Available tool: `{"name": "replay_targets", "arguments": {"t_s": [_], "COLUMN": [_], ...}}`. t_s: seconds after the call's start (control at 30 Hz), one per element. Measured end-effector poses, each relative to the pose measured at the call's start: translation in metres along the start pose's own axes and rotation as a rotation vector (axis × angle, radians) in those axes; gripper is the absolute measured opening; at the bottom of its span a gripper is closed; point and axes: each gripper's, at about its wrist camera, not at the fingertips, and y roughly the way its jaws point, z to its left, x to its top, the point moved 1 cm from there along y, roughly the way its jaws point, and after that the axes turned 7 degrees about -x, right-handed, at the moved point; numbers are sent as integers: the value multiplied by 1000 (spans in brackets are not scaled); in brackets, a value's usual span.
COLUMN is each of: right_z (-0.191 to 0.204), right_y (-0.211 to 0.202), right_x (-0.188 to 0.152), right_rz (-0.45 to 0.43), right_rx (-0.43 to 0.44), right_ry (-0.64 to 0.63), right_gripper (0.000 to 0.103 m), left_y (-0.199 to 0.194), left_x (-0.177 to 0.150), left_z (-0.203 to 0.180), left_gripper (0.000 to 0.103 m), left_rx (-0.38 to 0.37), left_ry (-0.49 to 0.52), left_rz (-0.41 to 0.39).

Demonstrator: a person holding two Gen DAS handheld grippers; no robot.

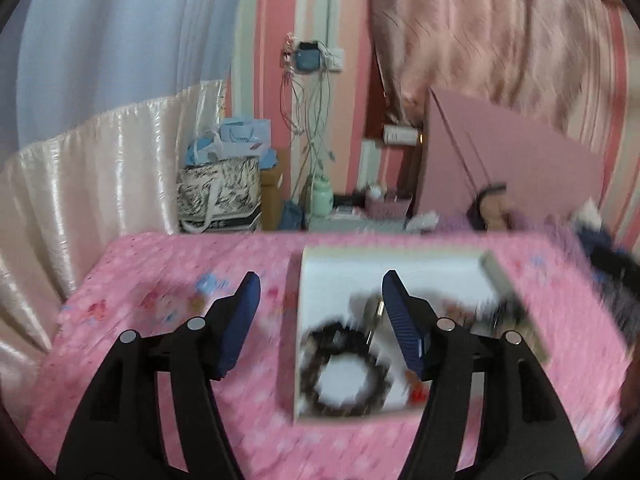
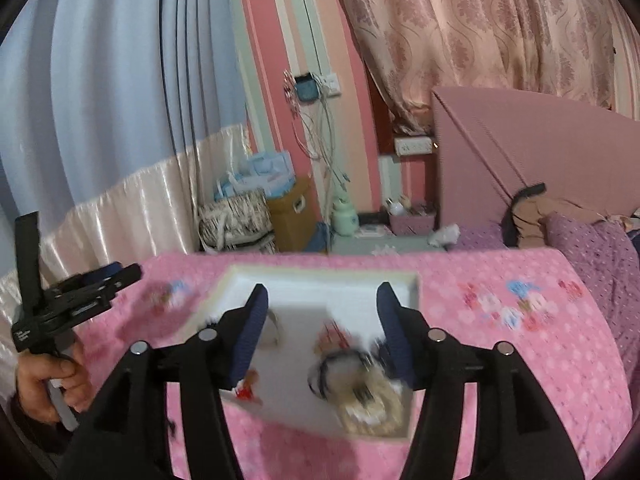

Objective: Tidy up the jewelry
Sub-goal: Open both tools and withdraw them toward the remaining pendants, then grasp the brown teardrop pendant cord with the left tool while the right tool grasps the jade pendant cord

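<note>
I hold two tools. My left tool [image 1: 320,300] stands with its jaws wide and nothing between the pads; my right tool [image 2: 322,312] likewise stands wide and empty. Both point down at a slant over one white tray [image 1: 340,268] that lies on the pink-clothed table [image 1: 160,272].

Counted in the tray, though blur limits certainty: one dark beaded bracelet [image 1: 346,368] at my left tool's 6 o'clock, one pale beaded bracelet [image 2: 370,402] at my right tool's 5 o'clock, one small red piece [image 2: 245,392] at its 7 o'clock. Other small items there are too smeared to count.

From the right wrist view, my left hand [image 2: 48,384] grips its tool's handle at 9 o'clock, clear of the tray.

Beyond the table, at 12 o'clock: one green jar [image 2: 344,216].
</note>
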Motion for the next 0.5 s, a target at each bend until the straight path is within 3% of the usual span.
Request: {"name": "replay_targets", "arguments": {"t_s": [0.27, 0.37, 0.5], "right_z": [-40, -44, -41], "right_y": [-10, -7, -5], "right_x": [-122, -156, -175], "right_rz": [217, 282, 305], "right_rx": [-39, -44, -65], "right_ry": [23, 43, 30], "right_gripper": [58, 58, 58], "left_y": [-29, -25, -18], "left_x": [-107, -129, -144], "left_z": [23, 18, 7], "left_gripper": [63, 63, 63], "left_rx": [-10, -43, -87], "left_ry": [-13, -21, -11], "left_rz": [149, 189, 220]}}
